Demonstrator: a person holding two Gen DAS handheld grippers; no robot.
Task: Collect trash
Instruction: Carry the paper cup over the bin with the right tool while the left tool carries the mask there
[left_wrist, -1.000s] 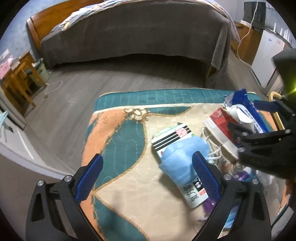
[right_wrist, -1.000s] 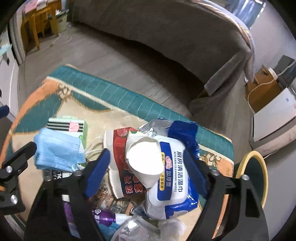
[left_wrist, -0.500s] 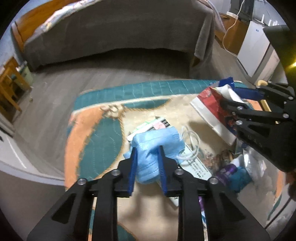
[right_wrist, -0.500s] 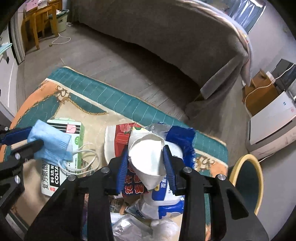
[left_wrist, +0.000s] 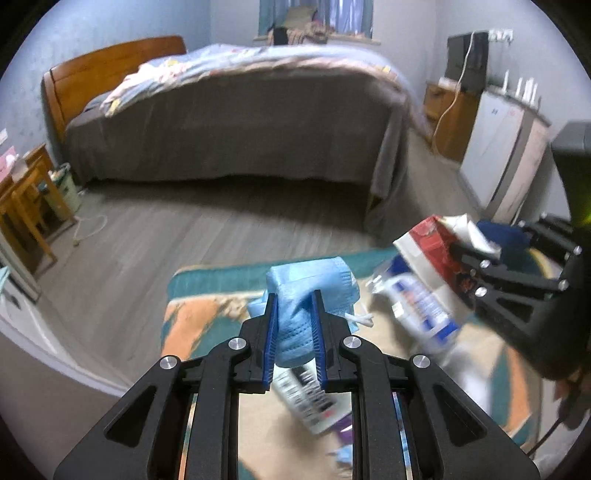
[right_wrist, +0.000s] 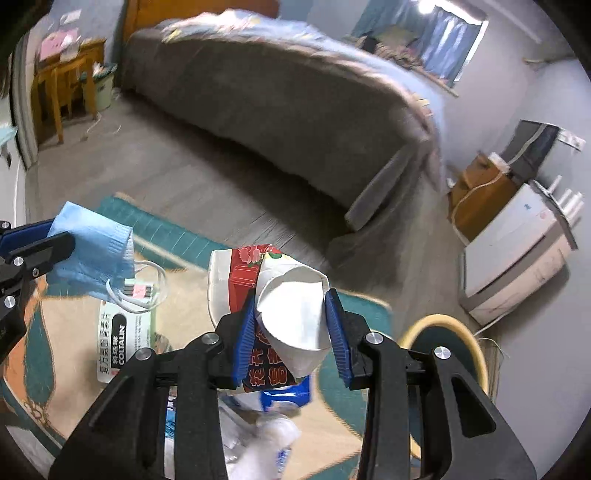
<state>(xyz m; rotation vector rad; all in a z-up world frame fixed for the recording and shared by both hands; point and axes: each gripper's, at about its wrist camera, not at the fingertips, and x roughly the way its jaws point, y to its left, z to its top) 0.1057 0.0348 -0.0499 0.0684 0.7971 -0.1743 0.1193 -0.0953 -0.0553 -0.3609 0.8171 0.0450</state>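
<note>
My left gripper (left_wrist: 294, 295) is shut on a light blue face mask (left_wrist: 310, 277), which hangs above the patterned mat with its white ear loops dangling. The right wrist view shows the mask (right_wrist: 92, 251) and left gripper (right_wrist: 59, 232) at the left edge. My right gripper (right_wrist: 291, 299) is shut on a crushed white paper cup (right_wrist: 295, 317). The cup is tucked into a red-and-white paper container (right_wrist: 240, 269), and both are raised off the mat. From the left wrist view the right gripper (left_wrist: 487, 240) holds that container (left_wrist: 424, 243) at the right.
A teal, orange and cream mat (right_wrist: 177, 236) holds a white medicine box (right_wrist: 118, 332), a blue wipes pack (right_wrist: 284, 398) and other blurred litter. A yellow-rimmed bin (right_wrist: 443, 332) stands just right of the mat. A grey-covered bed (left_wrist: 240, 129) lies beyond bare floor, with white cabinets at the right.
Both grippers went from open to shut, the left on the blue mask and the right on the paper cup. Both then rose, lifting those items off the mat.
</note>
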